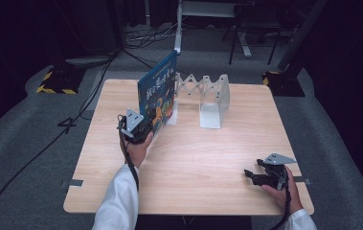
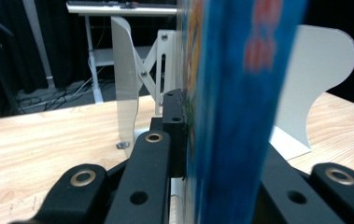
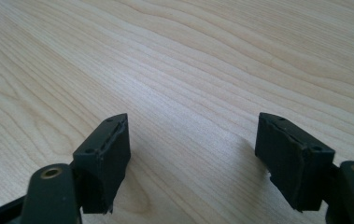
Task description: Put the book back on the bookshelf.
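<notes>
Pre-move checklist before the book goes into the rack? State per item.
1. left gripper clamped on the blue book: ok.
2. Book upright: ok, slight lean.
3. Book lined up with a slot of the white rack: cannot tell; it stands at the rack's left end.
4. right gripper open, holding nothing: ok.
5. Right gripper well away from the rack, near the table edge: ok.

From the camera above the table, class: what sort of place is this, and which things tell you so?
Probably a recording studio or lab set up for handling trials, not a home. Black curtains close off the space, cables trail over the grey carpet, and one bare wooden table holds just an expandable white book rack and a blue book.
</notes>
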### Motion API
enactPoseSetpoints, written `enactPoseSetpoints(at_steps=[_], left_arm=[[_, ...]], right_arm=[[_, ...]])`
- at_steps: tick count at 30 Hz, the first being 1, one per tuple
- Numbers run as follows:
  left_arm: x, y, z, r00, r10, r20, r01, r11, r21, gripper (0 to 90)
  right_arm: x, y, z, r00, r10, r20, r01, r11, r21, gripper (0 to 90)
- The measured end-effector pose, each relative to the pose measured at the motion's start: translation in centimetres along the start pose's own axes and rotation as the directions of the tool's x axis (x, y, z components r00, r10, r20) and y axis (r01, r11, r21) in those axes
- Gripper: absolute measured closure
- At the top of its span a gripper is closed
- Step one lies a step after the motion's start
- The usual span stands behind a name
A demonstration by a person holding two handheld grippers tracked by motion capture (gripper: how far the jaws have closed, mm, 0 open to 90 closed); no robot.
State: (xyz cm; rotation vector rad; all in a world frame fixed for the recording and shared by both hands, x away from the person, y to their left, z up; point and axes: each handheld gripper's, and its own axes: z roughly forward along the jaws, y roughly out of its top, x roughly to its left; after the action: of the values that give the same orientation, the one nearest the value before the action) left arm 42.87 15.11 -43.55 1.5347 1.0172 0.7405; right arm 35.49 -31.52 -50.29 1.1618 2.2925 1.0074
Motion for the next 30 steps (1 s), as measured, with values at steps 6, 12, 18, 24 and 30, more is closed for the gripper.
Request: enactPoseSetpoints(at_steps=[6,12,18,24,30], left_arm=[[-0.2,-0.7,1.6,0.9995,-0.028,-0.015,0.029,0.9989,0.037,81.7],[-0.2,-0.3,2.3,0.9981,-0.049,-0.037,0.051,0.9976,0.047,81.6],[-0.5,0.1,3.4,0.9971,-0.052,-0.057,0.055,0.9971,0.052,81.4],[-0.4,0.3,4.2,0.9971,-0.043,-0.063,0.046,0.9976,0.052,80.8],[0.4,-0.1,3.9,0.9960,-0.053,-0.072,0.057,0.9967,0.057,78.5]], right_arm=[[0.1,0.0,0.0,1.0000,-0.009,0.001,0.009,1.000,-0.001,27.7],[0.0,0.0,0.0,0.9999,-0.008,-0.009,0.008,1.000,-0.002,29.9],[0.0,0.0,0.0,0.9999,-0.008,-0.009,0.008,1.000,-0.002,29.8],[0.0,0.0,0.0,0.9999,-0.007,-0.009,0.007,1.000,-0.002,29.9],[0.0,0.0,0.0,0.9999,-0.007,-0.010,0.007,1.000,-0.002,29.8]])
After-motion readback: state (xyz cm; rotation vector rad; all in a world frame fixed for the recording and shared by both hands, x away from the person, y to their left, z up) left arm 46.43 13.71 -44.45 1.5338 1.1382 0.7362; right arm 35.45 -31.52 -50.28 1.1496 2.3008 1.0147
